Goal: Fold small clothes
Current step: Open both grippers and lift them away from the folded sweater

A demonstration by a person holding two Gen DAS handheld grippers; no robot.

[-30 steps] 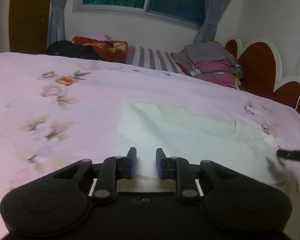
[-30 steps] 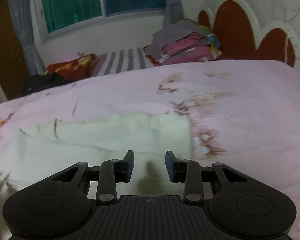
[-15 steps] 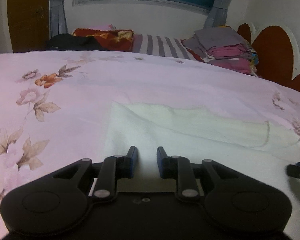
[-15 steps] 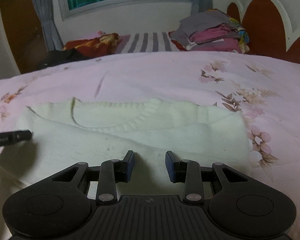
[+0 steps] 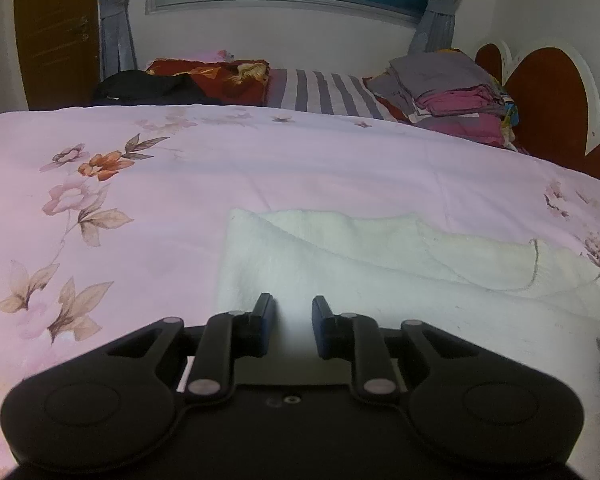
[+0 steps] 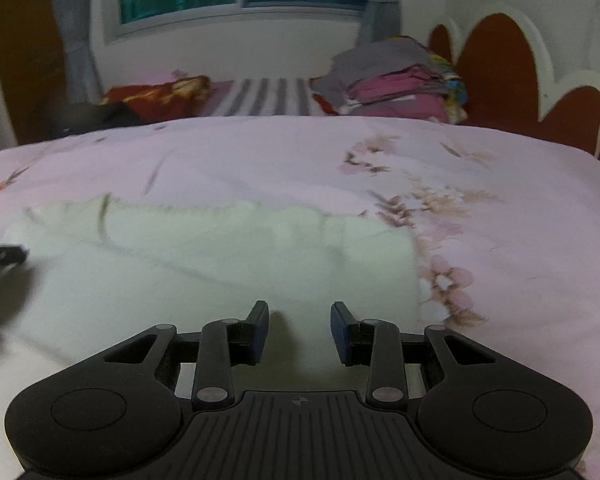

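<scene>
Two grippers hover low over the near edge of a cream knitted garment (image 5: 380,272) that lies spread flat on the bed's pink floral cover (image 5: 180,168), already doubled along its far side. Your left gripper (image 5: 293,322) sits near the garment's left end, its jaws parted by a narrow gap with nothing between them. Your right gripper (image 6: 299,326) sits near the right end, jaws spread a little wider, also empty. The step in hand looks like taking the near hem at both corners for the next fold. Bring each pair of jaws down until one finger slides under the edge, then pinch only the garment, not the cover beneath. Set both grips level with each other and equally far from the ends, or the fold will likely skew. Knit stretches, so lift gently and together.
</scene>
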